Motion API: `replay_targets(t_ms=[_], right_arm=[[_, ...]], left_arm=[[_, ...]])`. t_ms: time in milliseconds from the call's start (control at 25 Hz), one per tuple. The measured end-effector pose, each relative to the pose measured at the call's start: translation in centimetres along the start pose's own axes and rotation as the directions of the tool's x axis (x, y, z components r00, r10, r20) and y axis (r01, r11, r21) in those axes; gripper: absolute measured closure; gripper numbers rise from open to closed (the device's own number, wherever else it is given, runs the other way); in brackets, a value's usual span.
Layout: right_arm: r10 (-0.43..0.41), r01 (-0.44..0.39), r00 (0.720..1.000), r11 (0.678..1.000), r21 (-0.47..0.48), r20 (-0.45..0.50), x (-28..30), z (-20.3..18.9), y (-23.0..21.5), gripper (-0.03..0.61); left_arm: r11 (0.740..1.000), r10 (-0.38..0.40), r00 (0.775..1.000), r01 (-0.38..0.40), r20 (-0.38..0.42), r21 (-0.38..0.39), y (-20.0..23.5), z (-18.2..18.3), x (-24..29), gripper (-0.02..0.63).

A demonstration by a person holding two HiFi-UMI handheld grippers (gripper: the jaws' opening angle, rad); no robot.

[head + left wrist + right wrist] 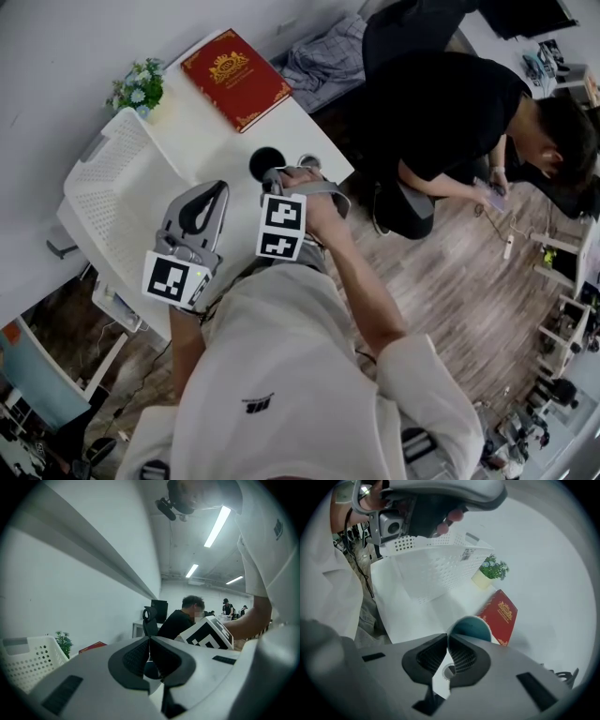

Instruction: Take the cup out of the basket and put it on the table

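**Cup clear of the basket, pinched by its rim near the bench's right edge**

The right hand-held gripper has its jaws drawn almost together on the thin wall of the cup, one pad inside the teal interior and one outside. A rim pinch of this kind suits lifting a cup straight up out of a deep container.

In the head view the cup appears mouth-up over the white bench, close to the right edge and well apart from the basket. The perforated white basket occupies the left side and looks empty. Whether the cup's base already touches the bench cannot be told. If it does, opening the jaws would probably finish the task.

The left hand-held gripper has its jaws pressed together with nothing between them. It hangs beside the right one, between basket and cup, and seems kept out of the way because one gripper is enough for this carry.

A red book lies at the far right corner and a small potted plant stands by the far edge, both clear of the cup's spot.
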State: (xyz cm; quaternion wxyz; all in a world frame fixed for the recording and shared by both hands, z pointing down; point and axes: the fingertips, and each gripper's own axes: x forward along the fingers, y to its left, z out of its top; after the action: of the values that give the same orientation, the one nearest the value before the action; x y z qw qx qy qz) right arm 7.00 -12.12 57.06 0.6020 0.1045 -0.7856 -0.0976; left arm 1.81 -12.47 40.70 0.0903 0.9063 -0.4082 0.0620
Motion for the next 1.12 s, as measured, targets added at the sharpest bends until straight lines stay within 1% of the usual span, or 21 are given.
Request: replay_targets(t_ms=[160, 320, 440, 560, 800, 1120], right_arm=[[0.013, -0.014, 1.0, 1.0, -0.006, -0.017, 0.8, -0.4, 0.4, 0.551], [0.018, -0.018, 1.0, 1.0, -0.007, -0.026, 1.3, -0.6, 0.7, 0.551], [0.018, -0.018, 0.999, 1.0, -0.01, -0.032, 1.7, -0.7, 0.9, 0.551], [0.024, -0.025, 0.999, 1.0, -0.016, -0.036, 2.0, -0.8, 1.2, 0.551], [0.03, -0.031, 0.999, 0.999, -0.024, -0.042, 2.6, -0.9, 1.6, 0.551], [0.03, -0.03, 0.999, 0.999, -0.011, -0.034, 2.8, -0.6, 1.5, 0.549]], left_arm=[[1.0, -0.006, 1.0, 0.006, -0.009, 0.011, 0.0, -0.3, -0.1, 0.6], [1.0, 0.004, 1.0, -0.004, -0.008, -0.012, 0.1, -0.2, -0.1, 0.598], [1.0, 0.002, 1.0, -0.002, 0.0, -0.004, 0.2, -0.2, -0.2, 0.6], [1.0, 0.008, 1.0, -0.008, -0.006, -0.018, 0.2, -0.3, -0.2, 0.6], [1.0, 0.002, 1.0, -0.002, -0.012, 0.0, 0.2, -0.6, -0.1, 0.6], [1.0, 0.004, 1.0, -0.004, -0.015, -0.004, 0.1, -0.6, 0.1, 0.6]])
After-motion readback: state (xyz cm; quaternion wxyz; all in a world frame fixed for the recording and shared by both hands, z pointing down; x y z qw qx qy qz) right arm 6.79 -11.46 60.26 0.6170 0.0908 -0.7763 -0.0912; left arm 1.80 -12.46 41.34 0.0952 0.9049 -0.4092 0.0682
